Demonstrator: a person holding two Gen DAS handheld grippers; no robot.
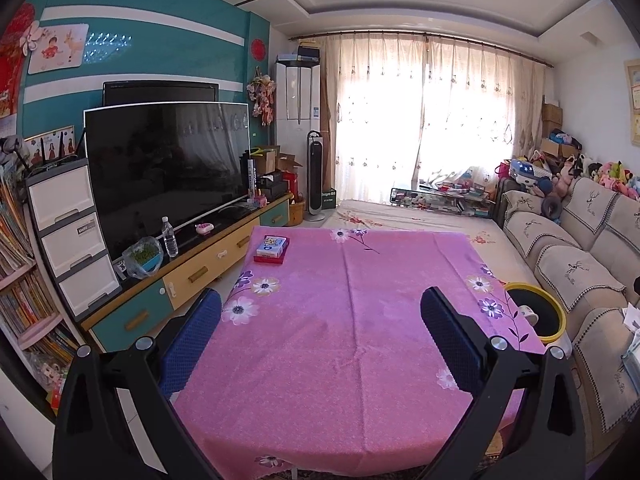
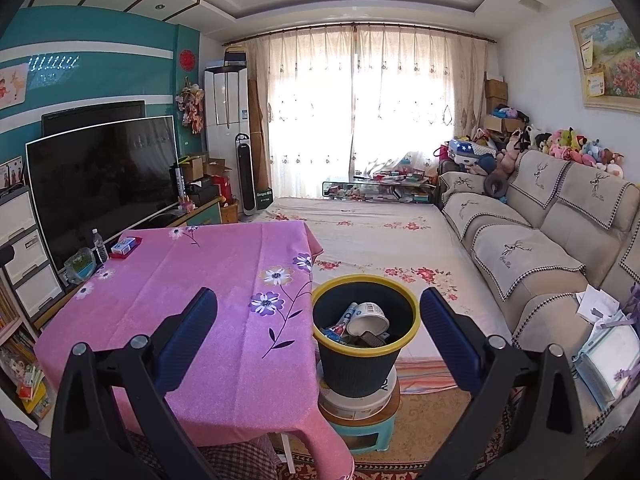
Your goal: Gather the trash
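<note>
A dark bin with a yellow rim (image 2: 362, 354) stands on a small stool beside the table's right edge; in the left wrist view only part of the bin (image 1: 538, 312) shows past the cloth. Inside lie a white cup (image 2: 370, 318), a tube and several wrappers. My right gripper (image 2: 318, 336) hovers open just above and in front of the bin, nothing between its blue pads. My left gripper (image 1: 320, 340) is open over the pink flowered tablecloth (image 1: 340, 320), holding nothing. A small blue box on a red tray (image 1: 272, 249) rests at the table's far left corner.
A TV (image 1: 168, 168) stands on a low cabinet at left, with a water bottle (image 1: 169, 237) and a bagged item (image 1: 143, 257) on it. A beige sofa (image 2: 540, 248) runs along the right, tissues and papers (image 2: 604, 344) on its near seat. A floral mat (image 2: 380, 232) covers the floor beyond.
</note>
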